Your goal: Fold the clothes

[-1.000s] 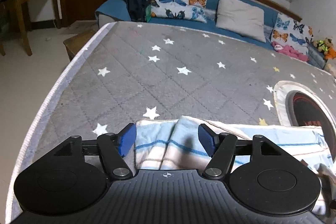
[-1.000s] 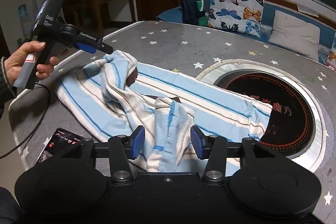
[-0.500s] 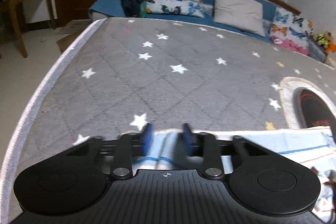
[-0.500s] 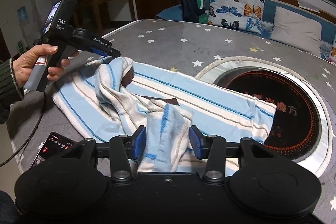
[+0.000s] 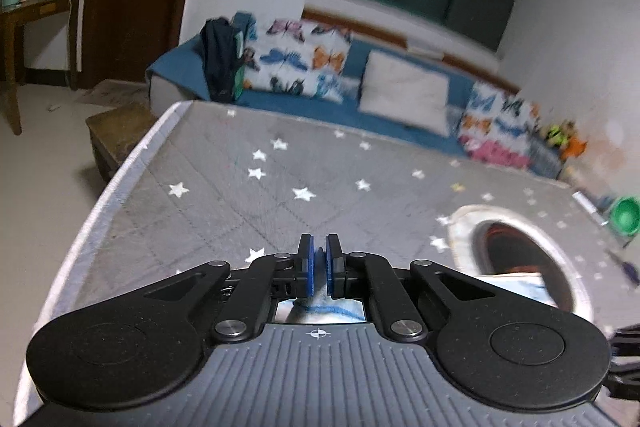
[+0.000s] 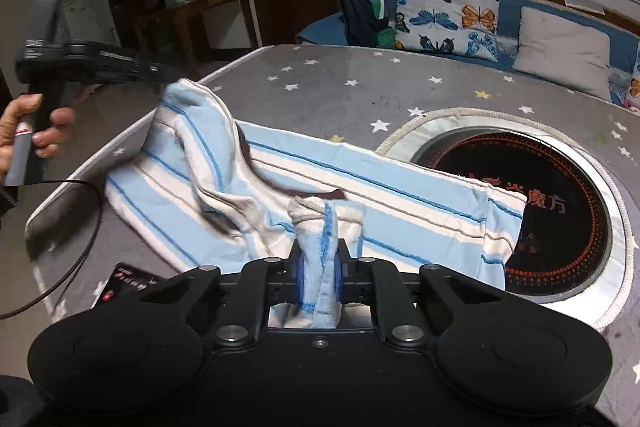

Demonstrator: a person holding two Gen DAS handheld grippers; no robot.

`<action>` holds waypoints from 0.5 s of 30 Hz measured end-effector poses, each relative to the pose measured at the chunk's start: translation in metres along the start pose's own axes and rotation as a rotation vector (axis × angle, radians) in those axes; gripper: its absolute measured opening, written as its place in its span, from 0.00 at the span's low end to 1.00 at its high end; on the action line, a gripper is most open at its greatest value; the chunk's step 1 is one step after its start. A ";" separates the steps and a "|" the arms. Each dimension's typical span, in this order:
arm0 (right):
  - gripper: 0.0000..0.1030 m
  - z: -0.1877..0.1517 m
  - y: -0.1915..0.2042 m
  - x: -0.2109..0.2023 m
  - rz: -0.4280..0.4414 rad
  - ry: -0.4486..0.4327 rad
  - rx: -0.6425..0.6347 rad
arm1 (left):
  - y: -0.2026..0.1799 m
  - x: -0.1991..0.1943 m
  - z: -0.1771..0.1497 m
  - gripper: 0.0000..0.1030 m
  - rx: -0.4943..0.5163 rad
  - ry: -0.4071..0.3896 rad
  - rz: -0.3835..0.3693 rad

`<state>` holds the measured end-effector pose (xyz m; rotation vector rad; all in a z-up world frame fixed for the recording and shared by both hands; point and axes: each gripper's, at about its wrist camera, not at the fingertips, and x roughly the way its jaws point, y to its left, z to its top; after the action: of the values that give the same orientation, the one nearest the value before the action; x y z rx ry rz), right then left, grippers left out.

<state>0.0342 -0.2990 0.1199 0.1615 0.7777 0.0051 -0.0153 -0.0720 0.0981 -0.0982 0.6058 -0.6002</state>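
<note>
Since the earlier frames, both grippers had closed on the striped garment (image 6: 360, 187): the left gripper (image 5: 319, 269) had pinched a thin fold and lifted that corner off the desk (image 6: 340, 95), while the right gripper (image 6: 319, 277), its jaws closing, squeezed a thick bunched roll of cloth in much the same place. One garment lay across the star-patterned cover, its right end reaching the rim of the single round inset (image 6: 520, 207). In the left wrist view the cloth showed only as a sliver between the pads and a patch under the linkage, and the room was blurred. One hand (image 6: 28, 131) was visible; the phone-like object (image 6: 124, 283) was partly hidden.
</note>
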 end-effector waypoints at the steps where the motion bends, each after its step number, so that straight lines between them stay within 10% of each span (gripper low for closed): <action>1: 0.14 -0.002 0.003 -0.004 0.006 0.003 -0.004 | 0.002 -0.014 -0.004 0.06 0.001 -0.010 -0.012; 11: 0.16 -0.021 0.025 -0.025 0.017 0.054 -0.057 | 0.018 -0.070 -0.069 0.06 0.067 0.121 -0.002; 15: 0.35 -0.014 0.032 -0.022 0.000 0.027 -0.089 | 0.020 -0.068 -0.073 0.06 0.063 0.148 -0.002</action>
<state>0.0108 -0.2665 0.1306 0.0776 0.8028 0.0422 -0.0910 -0.0117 0.0674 0.0048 0.7292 -0.6320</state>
